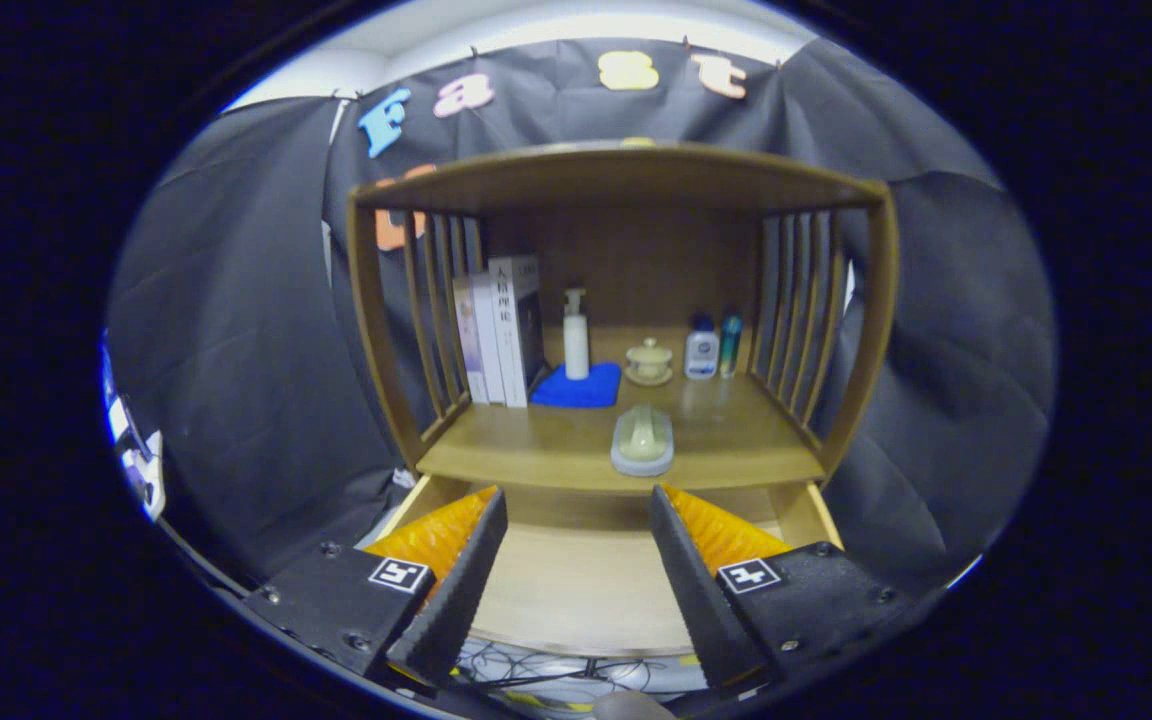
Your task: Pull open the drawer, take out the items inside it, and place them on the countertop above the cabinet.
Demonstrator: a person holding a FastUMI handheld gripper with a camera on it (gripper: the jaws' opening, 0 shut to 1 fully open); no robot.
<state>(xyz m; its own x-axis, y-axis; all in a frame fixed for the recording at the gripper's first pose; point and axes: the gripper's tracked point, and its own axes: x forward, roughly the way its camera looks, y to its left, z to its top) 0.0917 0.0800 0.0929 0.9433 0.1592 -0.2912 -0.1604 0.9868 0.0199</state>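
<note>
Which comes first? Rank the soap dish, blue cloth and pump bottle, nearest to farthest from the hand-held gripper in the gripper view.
The hand-held gripper is open over the pulled-out drawer.
1. Soap dish, near the countertop's front edge, just beyond the fingers.
2. Blue cloth, farther back, beside the books.
3. Pump bottle, standing at the cloth's rear.

We count three books (498, 330), three bottles (576, 335), one cloth (577, 388), one lidded cup (649, 361) and one brush (643, 440). We see one drawer (576, 590), pulled open. One gripper (576, 520), its fingers spread apart, holds nothing.
</note>
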